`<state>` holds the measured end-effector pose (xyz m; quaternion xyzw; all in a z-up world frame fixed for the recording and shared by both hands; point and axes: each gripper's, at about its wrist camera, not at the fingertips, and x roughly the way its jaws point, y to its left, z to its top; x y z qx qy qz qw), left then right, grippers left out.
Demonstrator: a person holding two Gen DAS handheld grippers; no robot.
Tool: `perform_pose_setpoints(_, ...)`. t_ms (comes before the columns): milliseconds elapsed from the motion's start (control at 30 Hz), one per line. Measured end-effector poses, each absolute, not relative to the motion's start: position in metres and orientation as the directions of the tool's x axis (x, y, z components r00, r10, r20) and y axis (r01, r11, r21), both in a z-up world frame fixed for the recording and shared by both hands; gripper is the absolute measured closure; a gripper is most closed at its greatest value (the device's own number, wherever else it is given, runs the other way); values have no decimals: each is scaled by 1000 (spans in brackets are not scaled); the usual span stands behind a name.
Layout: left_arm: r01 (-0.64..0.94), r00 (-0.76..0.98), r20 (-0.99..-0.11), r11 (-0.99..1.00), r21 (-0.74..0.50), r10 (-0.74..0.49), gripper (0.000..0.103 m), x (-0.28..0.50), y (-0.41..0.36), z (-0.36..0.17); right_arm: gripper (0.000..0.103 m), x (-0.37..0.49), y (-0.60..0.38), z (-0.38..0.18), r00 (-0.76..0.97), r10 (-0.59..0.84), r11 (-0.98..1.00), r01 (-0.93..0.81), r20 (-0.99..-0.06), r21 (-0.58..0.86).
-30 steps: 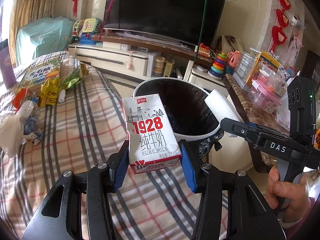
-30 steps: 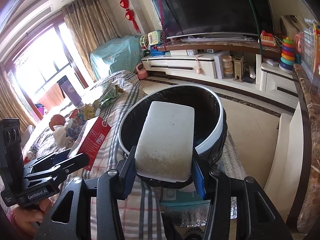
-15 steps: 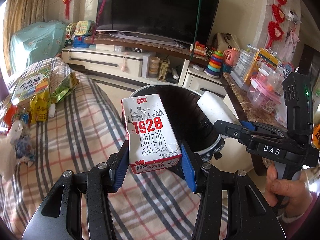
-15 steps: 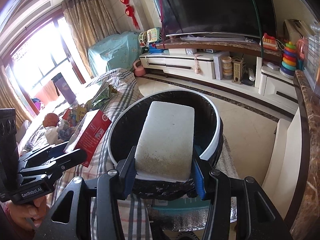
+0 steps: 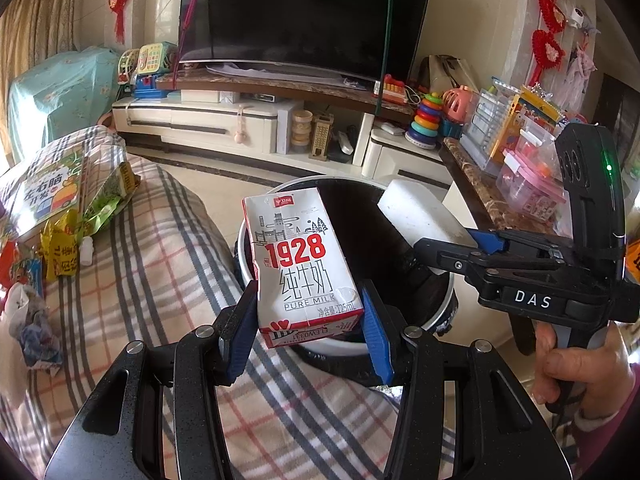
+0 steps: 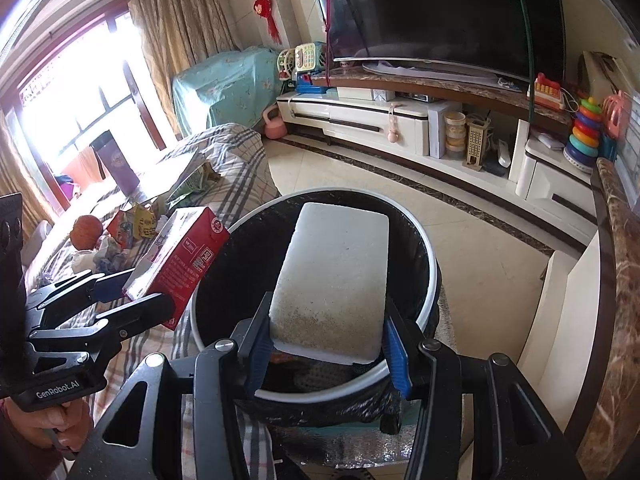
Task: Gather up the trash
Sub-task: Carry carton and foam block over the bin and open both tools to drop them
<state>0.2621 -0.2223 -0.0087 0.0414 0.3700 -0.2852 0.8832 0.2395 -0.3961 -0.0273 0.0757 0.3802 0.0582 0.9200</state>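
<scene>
Over the round, black-lined trash bin [image 6: 430, 276] with its white rim, both tools carry something. The left gripper [image 5: 306, 330] has its blue-padded jaws closed on the lower end of a small milk carton [image 5: 302, 264], a glossy rectangular box printed "1928" in red on white (red on its far faces, seen from the other camera [image 6: 180, 264]). The carton stands nearly upright, tipped slightly left, at the bin's near-left rim, where the bin meets the plaid cloth [image 5: 160, 280].

The right gripper [image 6: 326, 342] has its jaws pressed against the two long sides of a white foam block [image 6: 336, 280], a flat slab with rounded corners and a grainy, speckled, dirty-looking near end. It lies lengthwise above the bin's mouth, and from the left camera it pokes out past the blue pads [image 5: 420, 212] over the bin's far-right edge.

On the checked cloth to the left sits a loose heap of litter: crinkled yellow and green snack wrappers [image 5: 84, 224], crumpled tissue [image 5: 28, 316] and a flat printed packet [image 5: 44, 192]. Beyond the tiled floor stand a dark television [image 5: 304, 16] and a cream cabinet with toys.
</scene>
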Motion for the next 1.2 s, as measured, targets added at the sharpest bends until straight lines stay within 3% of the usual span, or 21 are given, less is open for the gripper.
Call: perform_pose_setpoints(1200, 552, 530, -714, 825, -118, -457, 55, 281, -247, -16, 52, 262, -410, -30, 668, 159, 984, -50, -727, 169)
